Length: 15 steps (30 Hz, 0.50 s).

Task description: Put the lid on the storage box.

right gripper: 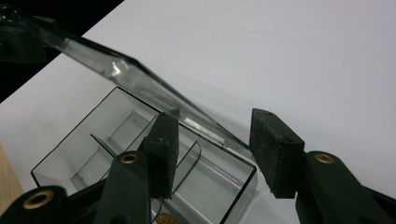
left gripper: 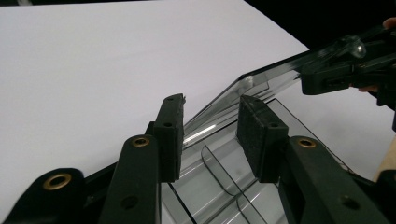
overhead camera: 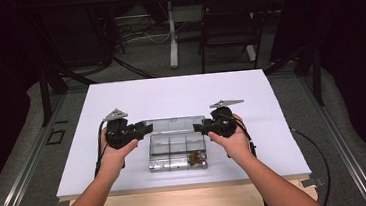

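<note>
Jaws of the left gripper (overhead camera: 145, 129) stand apart, pointing inward at the left end of the raised clear lid (overhead camera: 173, 124). In the left gripper view the lid's edge runs up through the gap between the two pads (left gripper: 170, 137); no pad presses on it there. Below and between both grippers, a clear compartment box (overhead camera: 178, 152) sits on the white surface (overhead camera: 120, 98), hinged lid tilted up at its far side. Small brown bits (overhead camera: 196, 157) lie in its near right compartment. Right gripper (overhead camera: 199, 127) meets the lid's right end; its jaws are parted, the lid edge passing between the pads (right gripper: 163, 149), contact unclear.
</note>
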{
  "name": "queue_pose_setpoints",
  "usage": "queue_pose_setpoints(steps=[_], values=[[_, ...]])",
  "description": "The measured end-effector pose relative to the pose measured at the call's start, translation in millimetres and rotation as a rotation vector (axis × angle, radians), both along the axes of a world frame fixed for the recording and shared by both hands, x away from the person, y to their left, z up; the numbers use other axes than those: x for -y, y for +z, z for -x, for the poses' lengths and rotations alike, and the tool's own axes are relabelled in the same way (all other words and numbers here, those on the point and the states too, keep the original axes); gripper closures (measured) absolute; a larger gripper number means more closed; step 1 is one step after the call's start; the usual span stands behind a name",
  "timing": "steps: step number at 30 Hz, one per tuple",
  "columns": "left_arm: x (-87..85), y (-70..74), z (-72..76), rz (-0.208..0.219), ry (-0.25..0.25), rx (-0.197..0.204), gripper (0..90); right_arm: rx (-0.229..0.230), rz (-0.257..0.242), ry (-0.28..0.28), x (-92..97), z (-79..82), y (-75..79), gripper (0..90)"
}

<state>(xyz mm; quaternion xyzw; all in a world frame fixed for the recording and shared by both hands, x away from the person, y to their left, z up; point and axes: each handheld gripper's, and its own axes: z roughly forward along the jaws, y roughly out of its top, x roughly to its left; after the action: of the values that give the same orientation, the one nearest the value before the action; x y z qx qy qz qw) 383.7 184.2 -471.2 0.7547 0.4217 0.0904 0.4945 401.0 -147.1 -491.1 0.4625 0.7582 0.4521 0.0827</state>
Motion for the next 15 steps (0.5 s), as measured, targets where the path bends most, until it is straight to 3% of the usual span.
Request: queue_pose_setpoints(steps=[15], values=[[-3.4,6.7,13.0,-0.005,-0.008,0.031,67.9,0.004,0.008,0.004,1.0,4.9,1.1,53.0]])
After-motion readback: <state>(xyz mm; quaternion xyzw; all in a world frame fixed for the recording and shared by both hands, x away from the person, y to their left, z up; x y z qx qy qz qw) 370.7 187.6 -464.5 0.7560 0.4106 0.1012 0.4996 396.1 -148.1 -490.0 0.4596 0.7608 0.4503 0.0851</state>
